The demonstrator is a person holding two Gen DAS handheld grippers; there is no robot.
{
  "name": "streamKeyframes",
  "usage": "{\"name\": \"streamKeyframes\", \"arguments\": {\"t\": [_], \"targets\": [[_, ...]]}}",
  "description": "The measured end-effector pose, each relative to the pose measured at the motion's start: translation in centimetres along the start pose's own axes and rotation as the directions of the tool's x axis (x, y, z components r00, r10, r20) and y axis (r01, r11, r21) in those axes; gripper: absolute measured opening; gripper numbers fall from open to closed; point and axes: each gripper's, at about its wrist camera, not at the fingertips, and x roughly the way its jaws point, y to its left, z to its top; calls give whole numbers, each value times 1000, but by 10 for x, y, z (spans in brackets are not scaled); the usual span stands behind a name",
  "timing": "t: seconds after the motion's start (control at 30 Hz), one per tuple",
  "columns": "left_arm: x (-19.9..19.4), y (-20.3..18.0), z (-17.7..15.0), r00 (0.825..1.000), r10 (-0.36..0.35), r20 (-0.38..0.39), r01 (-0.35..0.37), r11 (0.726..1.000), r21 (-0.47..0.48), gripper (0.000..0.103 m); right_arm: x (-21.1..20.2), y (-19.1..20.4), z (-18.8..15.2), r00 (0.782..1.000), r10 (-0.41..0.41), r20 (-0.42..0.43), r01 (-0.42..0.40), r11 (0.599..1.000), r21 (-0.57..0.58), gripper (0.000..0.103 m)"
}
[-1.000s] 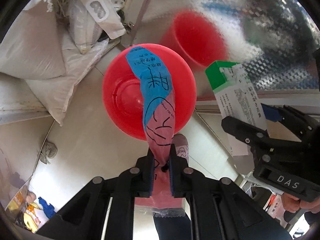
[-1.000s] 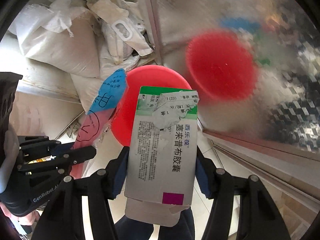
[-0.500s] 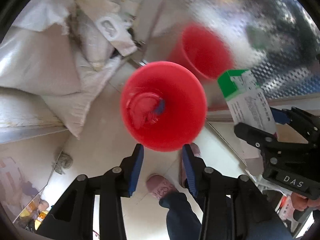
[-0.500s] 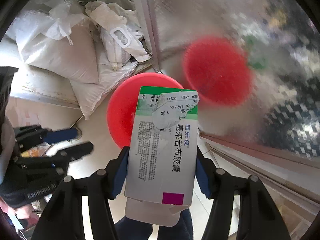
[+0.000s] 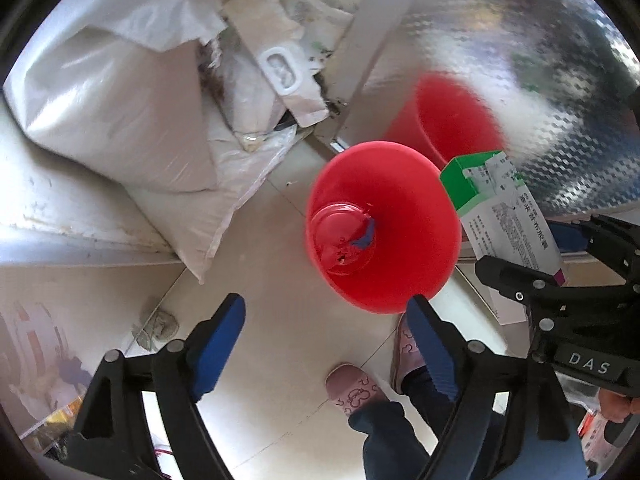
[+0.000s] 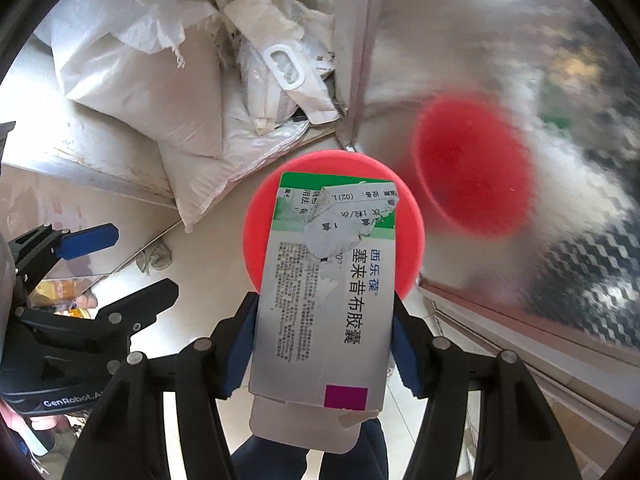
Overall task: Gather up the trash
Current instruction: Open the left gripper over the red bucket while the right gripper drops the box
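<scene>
Green-topped medicine box (image 6: 328, 292) stands lengthwise, green end toward red bin (image 6: 256, 224).

Glossy red plastic bin (image 5: 404, 248), matt paper carton (image 6: 324, 300), woven sacks (image 5: 120, 92).

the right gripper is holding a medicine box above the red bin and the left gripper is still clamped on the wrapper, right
Not quite. The left gripper is open and empty, its jaws having just been opening; the wrapper lies inside the red bin, as the left wrist view shows. The right gripper does hold the medicine box above the bin.
</scene>
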Motion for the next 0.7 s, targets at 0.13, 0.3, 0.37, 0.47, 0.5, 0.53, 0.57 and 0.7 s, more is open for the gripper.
{"name": "streamKeyframes", "arguments": {"t": [0.13, 0.3, 0.37, 0.47, 0.5, 0.53, 0.57, 0.7], "targets": [[2, 5, -3, 1000, -3, -7, 3, 999, -39, 81, 2, 3, 3, 1000, -7, 2, 7, 999, -33, 58], [-5, 4, -9, 1000, 7, -12, -8, 999, -43, 81, 3, 6, 2, 1000, 2, -1, -2, 998, -61, 58], [-8, 4, -12, 1000, 13, -15, -13, 999, -44, 81, 3, 8, 1, 1000, 3, -15, -4, 997, -72, 59], [-15, 5, -14, 999, 27, -22, -28, 999, -40, 81, -2, 12, -1, 1000, -12, -5, 11, 996, -89, 72], [-19, 4, -15, 999, 32, -18, -33, 999, -35, 81, -6, 14, -3, 1000, -19, 4, 19, 995, -94, 79], [-24, 3, -17, 999, 37, -9, -37, 999, -29, 81, -10, 14, -4, 999, -33, 21, 35, 995, -95, 83], [-30, 2, -17, 999, 43, -1, -43, 999, -26, 81, -14, 16, -6, 998, -43, 38, 47, 994, -98, 84], [-57, -1, -22, 998, 62, 20, -61, 998, -27, 81, -37, 18, -11, 996, -53, 70, 59, 993, -100, 89]]}}
